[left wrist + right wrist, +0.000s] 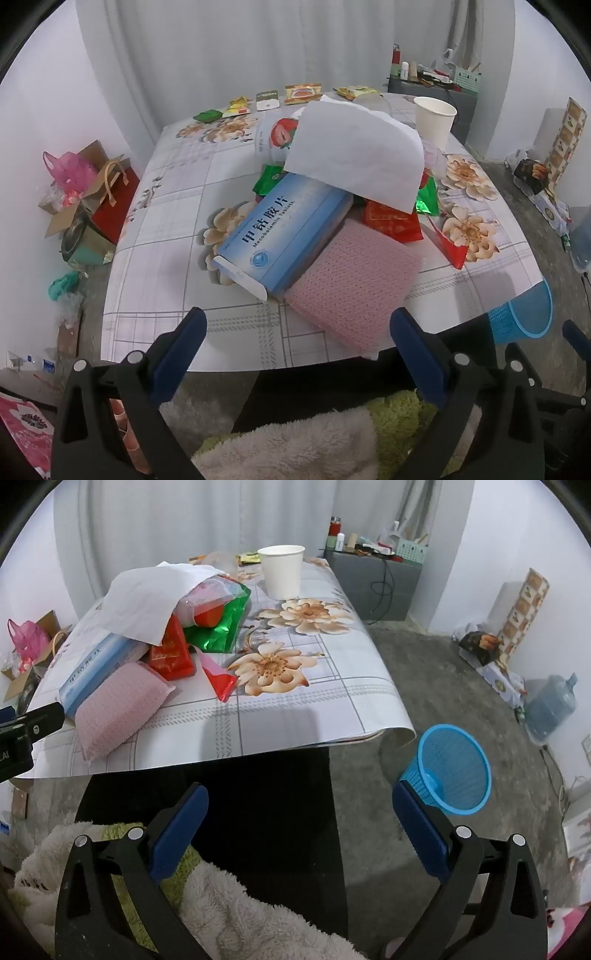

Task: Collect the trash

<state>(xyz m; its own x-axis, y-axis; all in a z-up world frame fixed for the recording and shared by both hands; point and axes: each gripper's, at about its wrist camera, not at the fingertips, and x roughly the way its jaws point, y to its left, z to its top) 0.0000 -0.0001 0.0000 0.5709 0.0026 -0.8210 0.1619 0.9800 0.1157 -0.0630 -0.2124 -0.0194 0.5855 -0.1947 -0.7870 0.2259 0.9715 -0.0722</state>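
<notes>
Left tongs [295,339] wide open, empty, near pink sponge [351,284]; right tongs [301,816] wide open, empty.

Near worktop [166,258] edge bare on left. Trash heap fills centre: blue box [284,229], pink pad [354,280], white sheet [354,155]. Paper cup [434,118] stands far right. Blue basket [452,770] open-topped on floor, right.
</notes>
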